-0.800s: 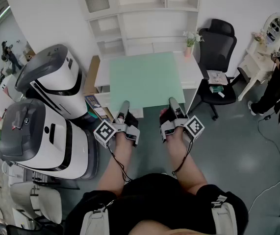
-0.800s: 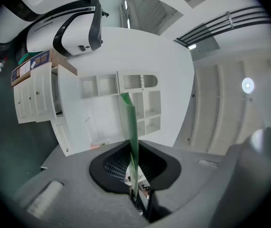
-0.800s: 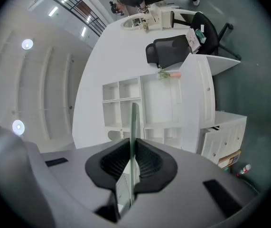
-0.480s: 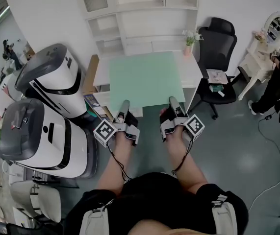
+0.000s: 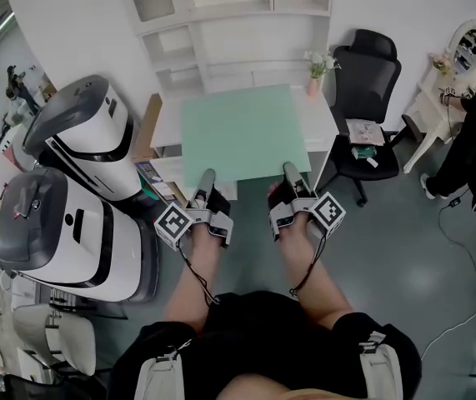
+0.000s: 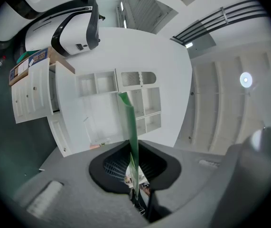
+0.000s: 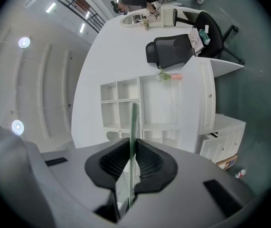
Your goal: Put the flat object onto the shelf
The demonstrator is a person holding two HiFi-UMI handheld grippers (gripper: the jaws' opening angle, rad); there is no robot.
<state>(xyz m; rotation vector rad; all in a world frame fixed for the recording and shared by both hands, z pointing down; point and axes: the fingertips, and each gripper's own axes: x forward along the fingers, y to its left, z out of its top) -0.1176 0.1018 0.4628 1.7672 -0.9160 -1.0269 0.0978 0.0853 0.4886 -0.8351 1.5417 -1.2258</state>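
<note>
A large flat pale-green board is held level in the air in front of a white shelf unit. My left gripper is shut on the board's near left edge, my right gripper on its near right edge. In the left gripper view the board shows edge-on as a thin green strip clamped between the dark pads, with the shelf unit beyond. The right gripper view shows the same: the board's edge pinched between the pads, the shelf unit straight ahead.
A white desk lies under the board, with a pink vase of flowers at its far right. A black office chair stands to the right. Two big white-and-grey machines fill the left. A person stands at far right.
The board and both grippers have shifted slightly left and a little farther toward the shelf unit. Both grips are unchanged.
</note>
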